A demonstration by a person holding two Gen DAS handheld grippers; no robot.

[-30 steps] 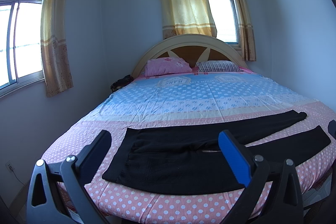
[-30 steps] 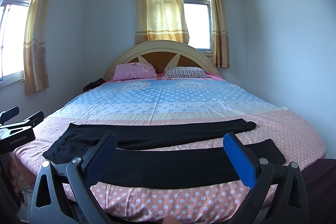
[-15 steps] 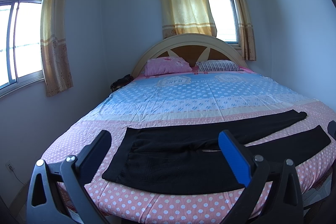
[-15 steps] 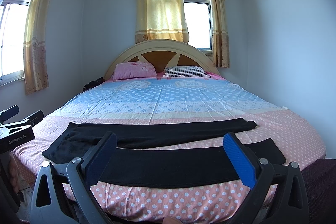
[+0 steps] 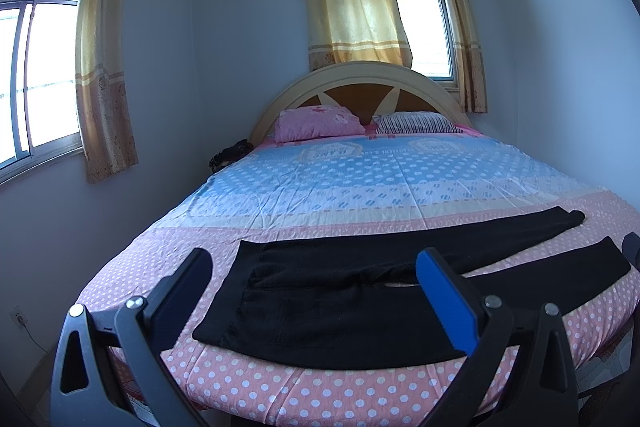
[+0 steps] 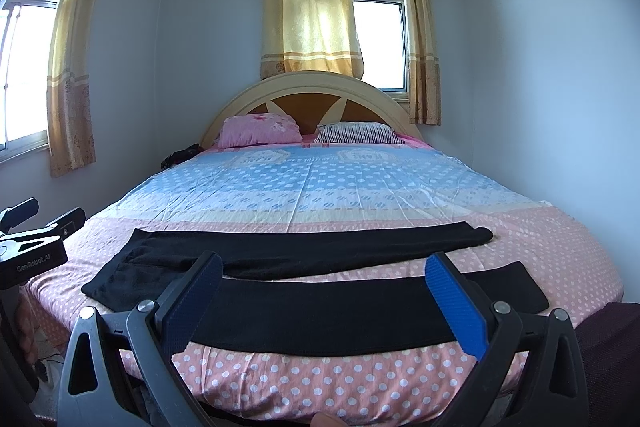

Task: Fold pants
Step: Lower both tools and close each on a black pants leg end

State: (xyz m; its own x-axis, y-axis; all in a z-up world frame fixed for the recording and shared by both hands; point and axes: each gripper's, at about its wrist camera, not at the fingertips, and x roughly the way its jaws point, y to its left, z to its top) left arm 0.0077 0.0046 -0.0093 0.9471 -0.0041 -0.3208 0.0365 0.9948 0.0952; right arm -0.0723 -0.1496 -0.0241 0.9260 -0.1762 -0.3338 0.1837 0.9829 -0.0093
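Black stretchy fabric pants (image 5: 340, 291) are laid flat across the foot of the bed with the pink polka-dot and blue sheet (image 5: 360, 187), waistband to the left, the two legs splayed apart running right. Left hand-held gripper (image 5: 316, 291) hovers over the waist end, right hand-held gripper (image 6: 324, 295) over the near leg, both with fingers wide apart and holding nothing. Biggest risk imo: pinching the sheet along with the thin fabric, or grabbing just one layer so the fold goes crooked. The near leg sits close to the mattress edge too, so a sloppy pull could drag it off
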